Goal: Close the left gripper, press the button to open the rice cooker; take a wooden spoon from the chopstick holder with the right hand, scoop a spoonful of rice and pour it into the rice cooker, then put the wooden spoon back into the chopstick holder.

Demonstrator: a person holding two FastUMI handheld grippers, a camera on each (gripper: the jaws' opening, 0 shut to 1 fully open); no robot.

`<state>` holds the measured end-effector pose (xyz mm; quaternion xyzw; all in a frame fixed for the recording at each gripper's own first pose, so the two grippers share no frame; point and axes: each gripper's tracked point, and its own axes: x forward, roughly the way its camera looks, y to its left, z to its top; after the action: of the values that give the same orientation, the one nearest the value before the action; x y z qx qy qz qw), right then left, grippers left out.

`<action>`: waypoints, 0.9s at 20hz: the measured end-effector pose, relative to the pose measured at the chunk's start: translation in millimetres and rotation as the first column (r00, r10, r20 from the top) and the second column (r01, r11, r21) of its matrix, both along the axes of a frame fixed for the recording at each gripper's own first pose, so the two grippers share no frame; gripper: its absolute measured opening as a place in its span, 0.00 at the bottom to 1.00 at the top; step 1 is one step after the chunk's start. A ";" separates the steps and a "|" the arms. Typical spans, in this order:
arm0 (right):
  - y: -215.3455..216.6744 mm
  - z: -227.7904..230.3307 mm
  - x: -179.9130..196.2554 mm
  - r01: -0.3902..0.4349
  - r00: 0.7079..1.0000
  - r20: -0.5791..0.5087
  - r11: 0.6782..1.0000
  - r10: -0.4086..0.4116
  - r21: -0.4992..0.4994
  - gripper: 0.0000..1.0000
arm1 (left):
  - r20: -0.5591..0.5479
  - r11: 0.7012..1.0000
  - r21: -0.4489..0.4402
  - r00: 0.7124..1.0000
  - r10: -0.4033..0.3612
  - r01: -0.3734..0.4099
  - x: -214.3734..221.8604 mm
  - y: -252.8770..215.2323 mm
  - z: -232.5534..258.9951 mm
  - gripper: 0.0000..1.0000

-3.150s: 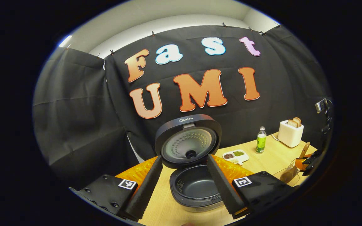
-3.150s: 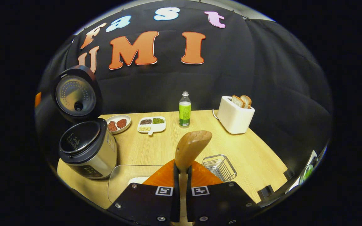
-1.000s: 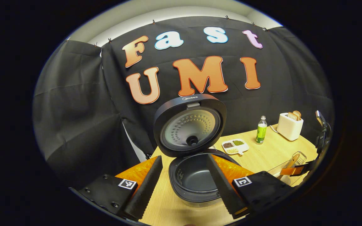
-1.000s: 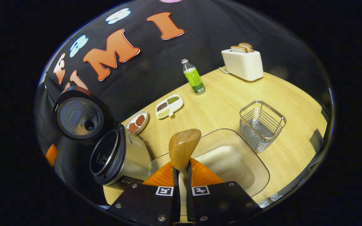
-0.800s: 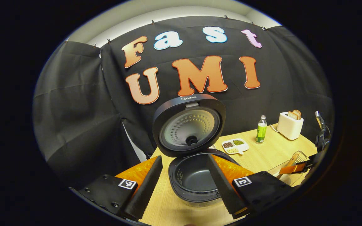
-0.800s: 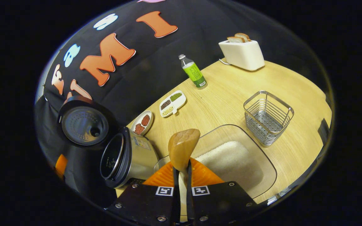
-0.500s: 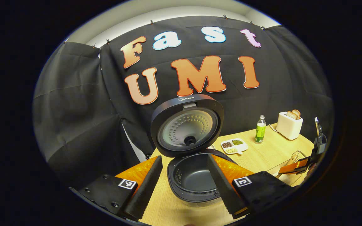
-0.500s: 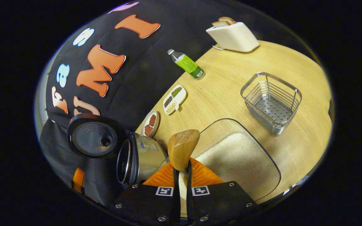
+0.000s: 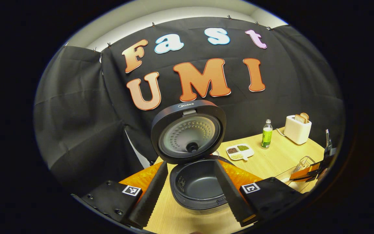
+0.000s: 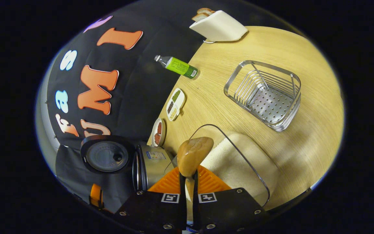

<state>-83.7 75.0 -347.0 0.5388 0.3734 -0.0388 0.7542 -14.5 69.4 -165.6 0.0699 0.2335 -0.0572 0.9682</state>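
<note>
The right gripper (image 10: 187, 182) is pinched on the handle of the wooden spoon (image 10: 193, 154), both fingers pressed against it, so the spoon's long axis runs straight out along the fingers and the bowl sits just past the tips. The right gripper view is rolled hard over, which suggests the wrist is turned and the bowl tipped sideways. Directly beyond and beneath the bowl lies the white rice (image 10: 235, 165) in its clear glass dish (image 10: 239, 152); the bowl overlaps the near edge of the heap, though whether it touches the grains cannot be told. I judge the scoop is the step in hand: the bowl has to go down and forward along its own axis into the rice, then level out.

To this gripper's left, just beside the dish, stands the rice cooker (image 10: 148, 162) with its lid (image 10: 105, 157) swung up, so the carry from rice to pot is short and sideways. Farther ahead and to the right, well apart from the dish, the wire chopstick holder (image 10: 265, 94) stands empty.

The left gripper (image 9: 190, 191) is spread wide, its 2 fingers on either side of the cooker's open inner pot (image 9: 198, 185) without touching it. The right gripper is plainly the nearer to the rice.
</note>
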 end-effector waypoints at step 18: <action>-51.1 98.4 33.5 0.141 0.970 0.110 0.867 -0.219 0.478 0.07 | 0.049 0.996 -0.010 0.995 0.084 -0.084 0.6 -12.4 17.2 0.96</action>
<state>-50.2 23.9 -248.6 0.7382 0.2578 0.0253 0.6229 -14.0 57.0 -148.4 0.0577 0.2119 -0.0156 0.9755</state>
